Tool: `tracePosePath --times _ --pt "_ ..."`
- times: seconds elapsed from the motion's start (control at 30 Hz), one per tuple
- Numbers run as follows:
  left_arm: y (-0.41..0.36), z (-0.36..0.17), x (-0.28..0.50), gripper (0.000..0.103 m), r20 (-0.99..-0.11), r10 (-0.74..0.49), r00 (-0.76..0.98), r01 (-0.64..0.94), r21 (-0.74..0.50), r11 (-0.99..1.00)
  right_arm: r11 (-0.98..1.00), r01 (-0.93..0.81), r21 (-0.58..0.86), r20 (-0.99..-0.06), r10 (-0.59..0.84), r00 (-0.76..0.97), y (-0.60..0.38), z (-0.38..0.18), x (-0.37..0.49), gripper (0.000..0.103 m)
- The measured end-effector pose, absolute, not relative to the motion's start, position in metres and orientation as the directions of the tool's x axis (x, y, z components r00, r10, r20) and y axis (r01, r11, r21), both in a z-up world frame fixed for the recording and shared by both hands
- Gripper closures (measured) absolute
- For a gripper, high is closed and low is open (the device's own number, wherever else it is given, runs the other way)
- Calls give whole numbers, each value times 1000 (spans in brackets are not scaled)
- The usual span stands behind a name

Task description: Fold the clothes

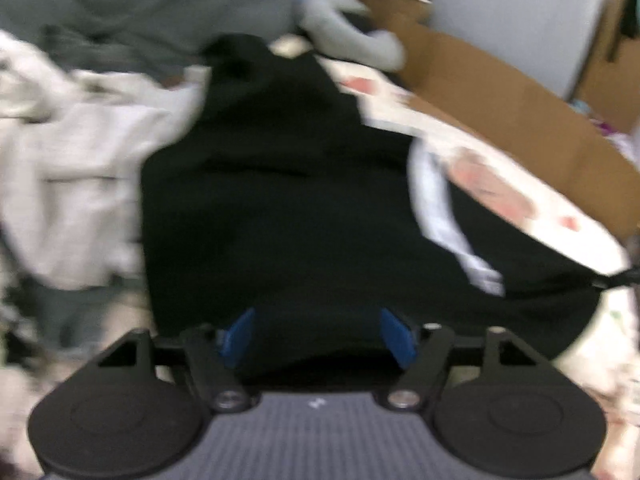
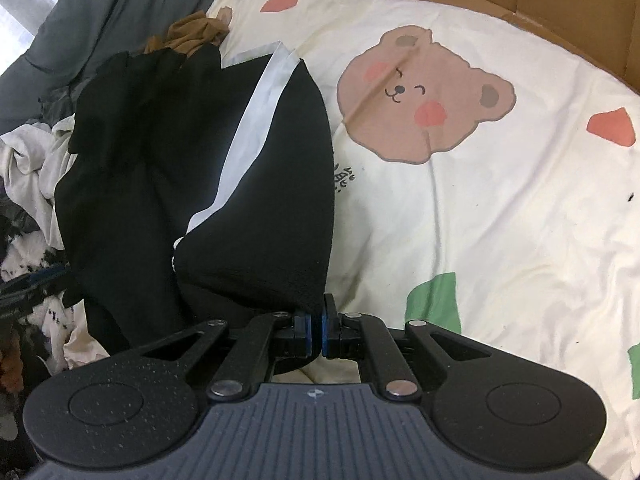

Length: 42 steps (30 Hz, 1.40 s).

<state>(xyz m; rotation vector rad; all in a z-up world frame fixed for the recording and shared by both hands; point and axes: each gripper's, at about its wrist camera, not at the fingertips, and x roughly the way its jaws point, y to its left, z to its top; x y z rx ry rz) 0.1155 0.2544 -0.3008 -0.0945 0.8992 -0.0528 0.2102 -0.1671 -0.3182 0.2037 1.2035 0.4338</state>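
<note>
A black garment with a white side stripe (image 2: 224, 184) lies on a cream bedsheet printed with a bear (image 2: 500, 208). My right gripper (image 2: 318, 320) is shut on the garment's near right corner. In the blurred left wrist view the same black garment (image 1: 280, 208) fills the middle, its white stripe (image 1: 444, 216) at the right. My left gripper (image 1: 318, 334) is open, its blue pads (image 1: 240, 336) spread wide over the garment's near edge, with black cloth lying between them.
A heap of white and patterned clothes (image 2: 32, 184) lies to the left, also in the left wrist view (image 1: 72, 184). A grey blanket (image 2: 120, 12) is at the back left. A brown garment (image 2: 188, 36) lies beyond the black one. Cardboard (image 1: 500, 92) borders the bed on the right.
</note>
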Motion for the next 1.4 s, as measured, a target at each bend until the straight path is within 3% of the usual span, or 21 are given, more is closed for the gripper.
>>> tracePosePath --times 0.17,0.33,0.6,0.67,0.73,0.8,0.83,1.1,1.4 --pt "292 -316 116 27 -783 15 622 -153 -102 983 902 -211 376 -858 425 287 -166 -321 209 101" --pt "306 -339 107 27 -791 19 612 -189 -122 974 904 -207 373 -861 421 285 -166 -324 207 101" --pt "333 -368 81 35 -786 -119 607 -307 -370 877 904 -206 375 -860 422 288 -165 -327 204 101" --pt "337 -370 76 42 -768 -150 622 -314 -421 851 903 -209 377 -859 425 286 -165 -327 203 101" --pt "340 -371 71 68 -749 -186 636 -315 -473 823 901 -212 378 -859 426 283 -165 -328 203 101" --pt "341 -370 69 84 -740 -210 639 -320 -504 802 901 -213 378 -859 427 283 -165 -328 203 101" --pt "342 -369 68 98 -737 -214 641 -323 -512 796 901 -214 378 -859 427 283 -165 -328 203 101" --pt "353 -327 74 100 -725 -211 655 -275 -489 828 902 -208 379 -866 425 263 -157 -330 195 101" --pt "351 -214 102 100 -714 -183 676 -173 -395 902 872 -234 430 -836 483 263 -141 -313 186 101"
